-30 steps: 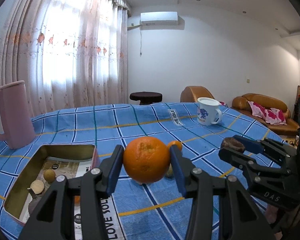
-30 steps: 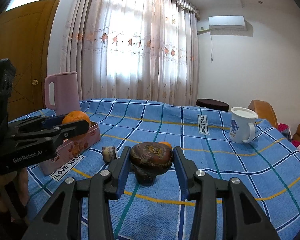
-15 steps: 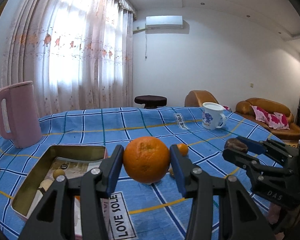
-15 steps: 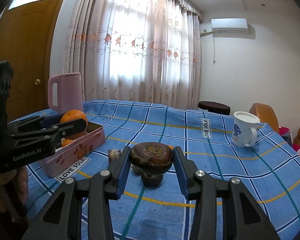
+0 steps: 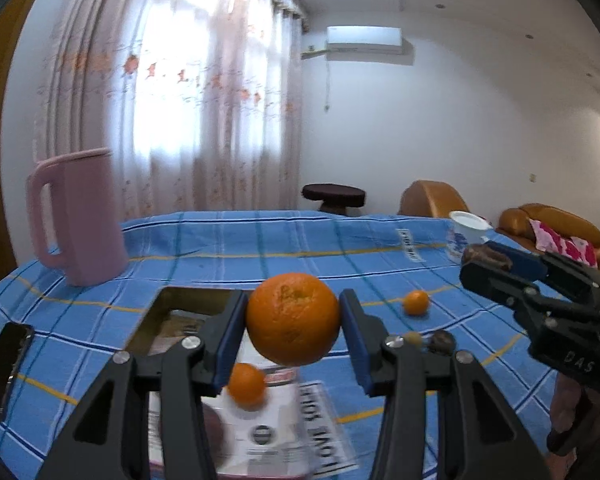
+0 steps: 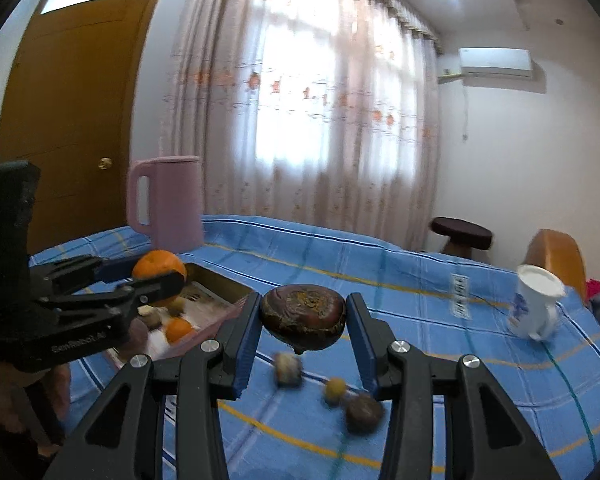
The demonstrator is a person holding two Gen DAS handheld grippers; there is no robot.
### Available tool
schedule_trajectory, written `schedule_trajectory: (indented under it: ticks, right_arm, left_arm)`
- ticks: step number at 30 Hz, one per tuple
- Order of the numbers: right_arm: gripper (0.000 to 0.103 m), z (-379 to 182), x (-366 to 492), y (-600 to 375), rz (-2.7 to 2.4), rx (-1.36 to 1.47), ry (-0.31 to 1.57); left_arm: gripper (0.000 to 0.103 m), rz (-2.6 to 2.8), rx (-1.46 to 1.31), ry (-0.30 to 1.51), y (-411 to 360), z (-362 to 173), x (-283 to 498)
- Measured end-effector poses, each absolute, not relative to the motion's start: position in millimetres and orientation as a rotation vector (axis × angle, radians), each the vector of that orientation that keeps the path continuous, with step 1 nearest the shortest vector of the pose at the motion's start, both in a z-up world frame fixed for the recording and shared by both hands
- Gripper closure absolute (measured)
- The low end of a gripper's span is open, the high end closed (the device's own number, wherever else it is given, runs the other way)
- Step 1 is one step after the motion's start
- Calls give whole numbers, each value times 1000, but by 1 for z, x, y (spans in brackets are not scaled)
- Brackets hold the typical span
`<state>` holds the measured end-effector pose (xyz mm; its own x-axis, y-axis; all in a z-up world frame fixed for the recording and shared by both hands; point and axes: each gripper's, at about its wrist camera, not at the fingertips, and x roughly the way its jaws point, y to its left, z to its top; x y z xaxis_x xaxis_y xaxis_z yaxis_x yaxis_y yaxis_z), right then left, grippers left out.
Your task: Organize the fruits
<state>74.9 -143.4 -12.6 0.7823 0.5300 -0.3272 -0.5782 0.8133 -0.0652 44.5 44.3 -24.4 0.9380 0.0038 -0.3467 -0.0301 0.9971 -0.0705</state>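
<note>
My left gripper [image 5: 293,334] is shut on a large orange [image 5: 293,318] and holds it above the near right end of an open pink tin box [image 5: 188,300]. A small orange [image 5: 246,390] lies in the box. My right gripper [image 6: 303,332] is shut on a dark brown fruit [image 6: 303,320], held above the blue checked tablecloth [image 6: 420,320] to the right of the box [image 6: 216,320]. Loose small fruits [image 6: 364,408] lie on the cloth under it. Another small orange [image 5: 416,303] sits on the cloth.
A pink jug [image 5: 76,216] stands behind the box at the left. A white mug [image 6: 534,306] stands at the far right. A phone [image 5: 4,364] lies at the cloth's left edge. A stool and sofas stand beyond the table.
Both grippers have risen and swung left toward the box with their fruits. The left gripper now hangs over the box. The mug has slid right in both views.
</note>
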Motion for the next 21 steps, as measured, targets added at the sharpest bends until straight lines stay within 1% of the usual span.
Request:
schedule_trajectory:
  ticks: [9, 14, 21]
  right_arm:
    - [59, -14, 98, -72, 741, -183, 375]
    - [59, -30, 101, -30, 801, -225, 438]
    - [58, -60, 102, 3, 846, -272, 544]
  left_arm:
    - [54, 123, -125, 438, 113, -32, 58]
    - [54, 122, -155, 490, 132, -42, 65]
    - [54, 130, -159, 548, 141, -55, 70]
